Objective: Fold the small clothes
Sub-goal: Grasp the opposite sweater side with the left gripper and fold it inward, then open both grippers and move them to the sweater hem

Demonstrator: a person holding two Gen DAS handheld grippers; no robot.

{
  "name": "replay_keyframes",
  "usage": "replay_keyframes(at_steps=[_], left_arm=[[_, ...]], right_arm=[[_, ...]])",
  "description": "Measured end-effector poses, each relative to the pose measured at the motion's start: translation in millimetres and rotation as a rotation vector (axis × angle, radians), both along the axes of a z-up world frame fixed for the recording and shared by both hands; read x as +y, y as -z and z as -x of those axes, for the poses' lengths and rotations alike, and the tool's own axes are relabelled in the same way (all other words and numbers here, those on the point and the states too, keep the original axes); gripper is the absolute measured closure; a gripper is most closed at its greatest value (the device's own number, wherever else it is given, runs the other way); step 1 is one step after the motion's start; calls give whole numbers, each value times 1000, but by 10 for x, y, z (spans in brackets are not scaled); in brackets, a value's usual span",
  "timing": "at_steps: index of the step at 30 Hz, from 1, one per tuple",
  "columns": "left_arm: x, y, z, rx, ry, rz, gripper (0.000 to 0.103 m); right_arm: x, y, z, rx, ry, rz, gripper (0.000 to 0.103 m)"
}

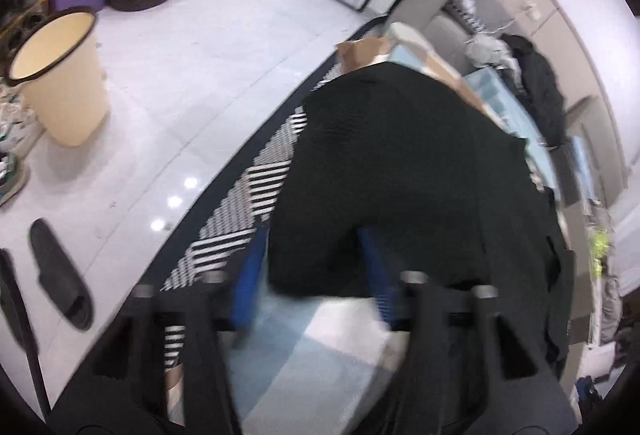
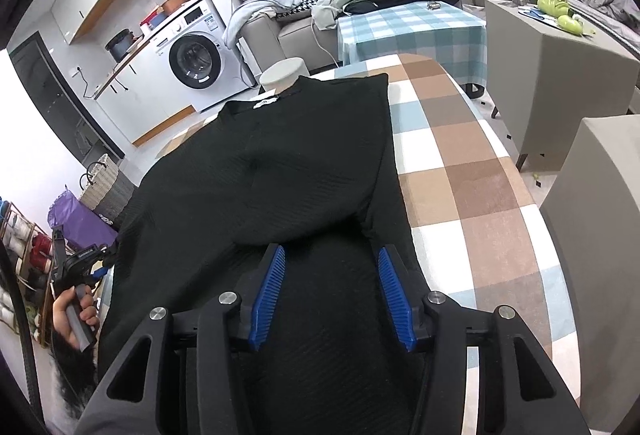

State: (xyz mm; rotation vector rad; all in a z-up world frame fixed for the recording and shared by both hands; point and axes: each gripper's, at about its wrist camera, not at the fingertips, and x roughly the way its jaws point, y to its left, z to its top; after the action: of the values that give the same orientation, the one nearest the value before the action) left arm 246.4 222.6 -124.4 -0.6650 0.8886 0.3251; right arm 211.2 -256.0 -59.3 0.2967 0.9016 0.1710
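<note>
Black top (image 2: pixel 280 171) spread flat on checked desk (image 2: pixel 472 171), collar far. Right hand-held gripper (image 2: pixel 332 295) spread wide above near hem; left hand-held gripper (image 1: pixel 312 275) likewise spread. Best to pinch hem corners evenly, then fold far.

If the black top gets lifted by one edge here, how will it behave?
The black top is probably floppy: it drapes over the table edge and rumples near the right gripper. Its ribbed knit likely grips rather than slips. It should sag and trail, not hold its shape.
</note>
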Motion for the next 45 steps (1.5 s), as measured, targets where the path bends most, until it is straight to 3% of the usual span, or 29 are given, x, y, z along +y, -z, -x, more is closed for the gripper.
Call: replay_keyframes(at_steps=[2,4,8,12,17,19,20,21,22,23,26,27,34,40,42,45], left_arm=[[18,-50,-41,-12,-8,-51,90],[-12,-140,-52,-43,2,-66,96],[-83,-470,-85,-107,3,-146,98],[-422,-1031,-299,-201,75,-248,98],[-1322,-1569,-728,-317,334,-288,99],[-1788,-1612,-865,-351,483,-248,98],[-2023,-1578,-942,-358,582,-185,96],[-2210,-1513,-1016,-316,655,-139,93],[-2339,-1465,-1042,-286,685,-115,92],[-2417,-1403,-1056,-263,695,-103,85],[-2347,-1291,-917,-259,657,-112,59],[-2271,-1261,-852,-267,640,-97,57],[-1630,-940,-620,-192,489,-112,55],[-1349,-718,-29,-160,468,-169,52],[-1323,-718,188,-143,466,-211,48],[-1291,-716,574,-123,449,-273,37]], right_arm=[[-17,16,-8,5,10,-1,53],[-37,19,-8,5,19,-6,53],[-61,-17,26,-8,23,-15,53],[-119,-53,82,-18,31,-29,53],[-226,-42,121,-2,51,-44,53],[-258,-45,135,1,55,-41,53],[-275,-47,137,3,57,-42,53],[-292,-46,142,4,57,-45,53],[-302,-41,141,8,59,-46,53],[-317,-30,147,13,64,-46,53],[-354,12,178,22,67,-56,53],[-364,25,195,22,66,-57,53],[-441,171,216,46,68,-65,53],[-467,223,235,65,58,-75,50],[-467,221,281,72,42,-75,43],[-441,222,417,87,-1,-45,42]])
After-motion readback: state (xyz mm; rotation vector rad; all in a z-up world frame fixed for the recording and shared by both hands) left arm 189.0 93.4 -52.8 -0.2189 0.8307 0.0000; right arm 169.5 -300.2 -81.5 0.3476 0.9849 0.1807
